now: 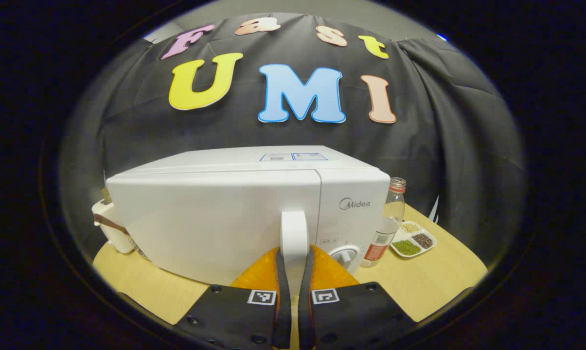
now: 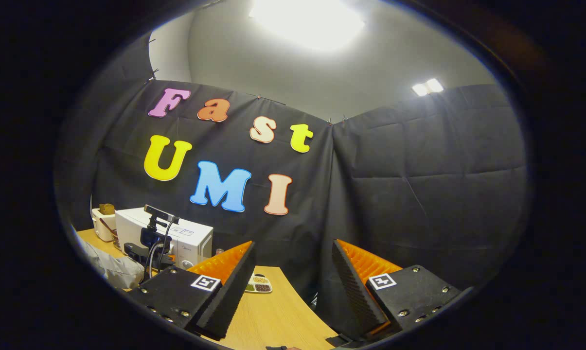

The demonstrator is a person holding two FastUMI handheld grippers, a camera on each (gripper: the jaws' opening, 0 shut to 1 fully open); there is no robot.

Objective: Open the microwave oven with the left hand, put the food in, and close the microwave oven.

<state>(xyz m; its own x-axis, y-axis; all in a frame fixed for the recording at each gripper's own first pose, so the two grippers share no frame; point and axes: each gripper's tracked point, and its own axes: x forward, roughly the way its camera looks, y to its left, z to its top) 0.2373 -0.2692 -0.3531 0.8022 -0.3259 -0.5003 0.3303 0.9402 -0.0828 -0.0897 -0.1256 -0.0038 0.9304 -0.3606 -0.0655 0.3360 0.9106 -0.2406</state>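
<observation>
Clamping the door handle between its two fingers, the left gripper has the microwave oven directly ahead of it, door shut, placed to pull it open. The right gripper hangs spread wide and empty, the microwave oven far off to its left, probably keeping clear; I cannot spot the food.

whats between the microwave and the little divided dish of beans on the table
In the left gripper view, a clear bottle stands upright on the table between the microwave and the divided dish.
</observation>
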